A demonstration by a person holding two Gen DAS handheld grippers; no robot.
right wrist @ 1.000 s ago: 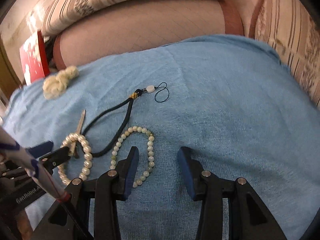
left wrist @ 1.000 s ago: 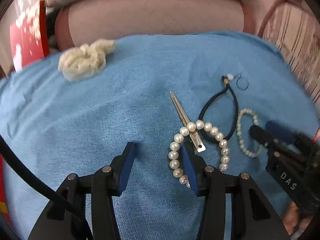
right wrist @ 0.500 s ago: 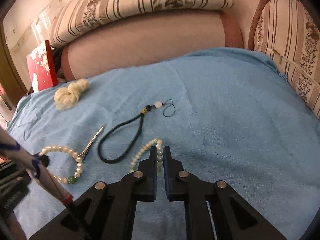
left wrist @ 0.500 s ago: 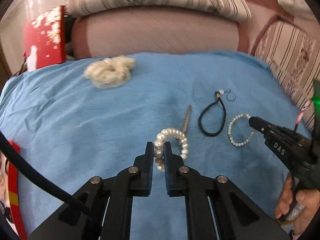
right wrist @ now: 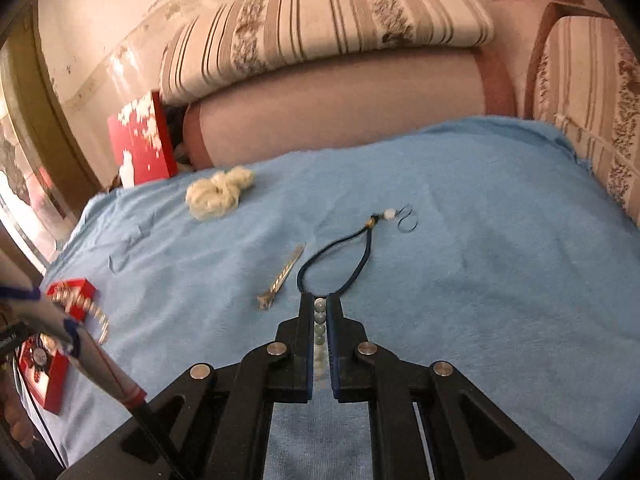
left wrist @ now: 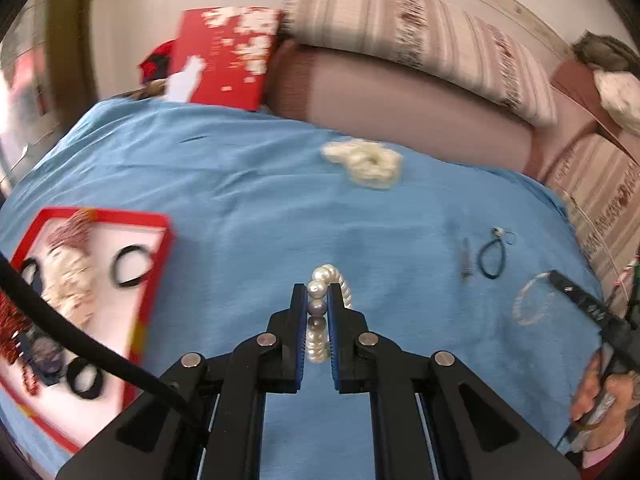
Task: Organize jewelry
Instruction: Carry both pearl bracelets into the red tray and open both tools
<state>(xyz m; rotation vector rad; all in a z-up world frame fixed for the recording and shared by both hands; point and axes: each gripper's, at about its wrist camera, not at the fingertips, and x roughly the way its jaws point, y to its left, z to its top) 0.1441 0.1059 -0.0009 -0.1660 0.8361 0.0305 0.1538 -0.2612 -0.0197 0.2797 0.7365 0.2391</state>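
My left gripper (left wrist: 318,300) is shut on a white pearl bracelet (left wrist: 334,276) and holds it above the blue cloth (left wrist: 248,216). A red tray (left wrist: 160,256) with hair ties and jewelry lies at the left. My right gripper (right wrist: 319,308) is shut on a pale green bead bracelet (right wrist: 319,316), also lifted; it shows blurred in the left wrist view (left wrist: 534,300). A black cord strap (right wrist: 360,252) and a metal hair clip (right wrist: 282,278) lie on the cloth ahead of the right gripper.
A cream scrunchie (right wrist: 218,192) lies toward the back of the cloth. A red box (right wrist: 142,140) stands at the back left against the sofa cushions (right wrist: 320,40). The red tray shows at the left edge of the right wrist view (right wrist: 72,288).
Both grippers closed on their bracelets and lifted them off the cloth. The left gripper has swung left, bringing the red tray into view.
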